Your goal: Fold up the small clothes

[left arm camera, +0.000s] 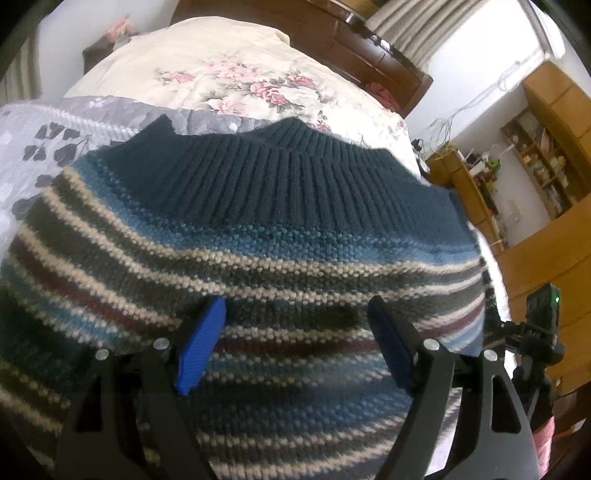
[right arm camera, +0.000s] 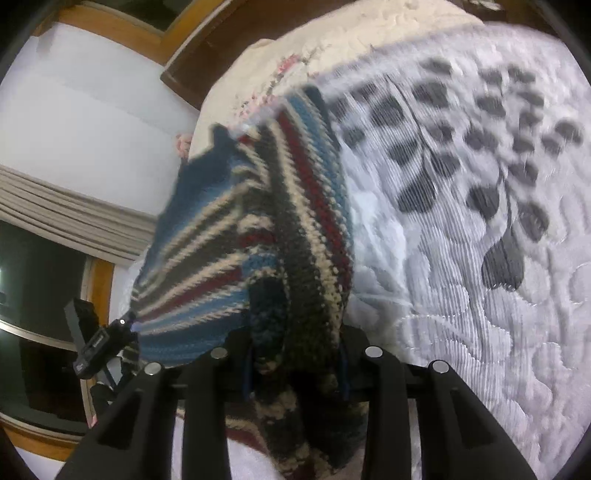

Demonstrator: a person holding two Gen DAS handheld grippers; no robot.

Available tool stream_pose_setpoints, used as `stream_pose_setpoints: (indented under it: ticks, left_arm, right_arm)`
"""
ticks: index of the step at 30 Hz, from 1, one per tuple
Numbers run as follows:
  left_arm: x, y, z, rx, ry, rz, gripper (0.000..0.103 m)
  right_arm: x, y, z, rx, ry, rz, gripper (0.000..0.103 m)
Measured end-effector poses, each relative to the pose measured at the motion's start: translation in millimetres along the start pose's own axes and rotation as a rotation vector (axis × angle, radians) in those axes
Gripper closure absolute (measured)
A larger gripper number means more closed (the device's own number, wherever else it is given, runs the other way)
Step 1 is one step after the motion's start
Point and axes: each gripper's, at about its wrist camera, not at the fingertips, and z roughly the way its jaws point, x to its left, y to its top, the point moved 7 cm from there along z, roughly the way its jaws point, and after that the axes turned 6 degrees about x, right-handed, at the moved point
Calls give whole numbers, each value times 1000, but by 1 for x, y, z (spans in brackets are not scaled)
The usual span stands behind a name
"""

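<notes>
Right claw (right arm camera: 295,354) was clenched on a bunch of the striped knit sweater (right arm camera: 258,236), the wool gathered between its fingers and rising away from the camera above the bed. Left claw (left arm camera: 295,332) stood released, its blue pads (left arm camera: 201,350) spread apart and hovering over the sweater's striped body; whether they touched the knit could not be told. From that side the sweater (left arm camera: 258,240) filled most of the view, its dark teal ribbed band (left arm camera: 288,173) at the far edge. Wooden shelves (left arm camera: 543,158) held small items too blurred to name. Under the sweater lay a white quilted bedspread with grey leaves (right arm camera: 461,221), and beyond it a cream floral comforter (left arm camera: 229,81) against a dark wooden headboard (left arm camera: 332,33). Bedspread to the right of the garment lay uncovered.
</notes>
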Motion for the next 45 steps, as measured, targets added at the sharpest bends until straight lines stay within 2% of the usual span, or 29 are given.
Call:
stream_pose_setpoints:
  ticks: [3, 8, 13, 19, 22, 26, 30, 33, 35, 36, 37, 38, 42, 45]
  left_arm:
    - [0, -2, -17, -23, -41, -28, 25]
    - [4, -5, -40, -49, -56, -31, 25]
    - [12, -9, -54, -72, -77, -55, 25]
    - [29, -10, -66, -91, -116, -114, 24]
    - [37, -11, -70, -99, -121, -133, 24]
    - [46, -10, -71, -99, -137, -157, 25]
    - [48, -11, -71, -92, -151, -168, 25]
    - [48, -9, -68, -85, -171, -176, 25]
    - [43, -7, -65, -76, -197, -183, 25]
    - [39, -6, -63, -70, -212, -185, 25]
    - [35, -5, -61, -65, -223, -183, 25]
    - [32, -4, -59, -59, -233, -181, 25]
    - [18, -1, -47, -30, -248, -160, 24]
    - [10, 1, -39, -13, -272, -165, 24]
  right_arm:
    - [33, 5, -22, -46, 22, -48, 70]
    - [123, 13, -40, -84, 30, -213, 71]
    - [208, 12, -19, -52, 19, -377, 71]
    - [269, -7, 34, 37, -35, -526, 71]
    - [278, -22, 66, 106, -68, -572, 71]
    - [271, -39, 111, 184, -104, -574, 71]
    - [251, -42, 129, 204, -112, -569, 68]
    - [250, -46, 134, 207, -92, -563, 61]
    - [254, -48, 134, 210, -59, -568, 47]
    - [258, -49, 133, 211, -26, -569, 43]
    - [262, -51, 129, 213, 15, -570, 34]
    - [265, -53, 125, 214, 46, -567, 31]
    - [271, -54, 90, 176, 124, -546, 31]
    - [260, -47, 58, 131, 109, -517, 31]
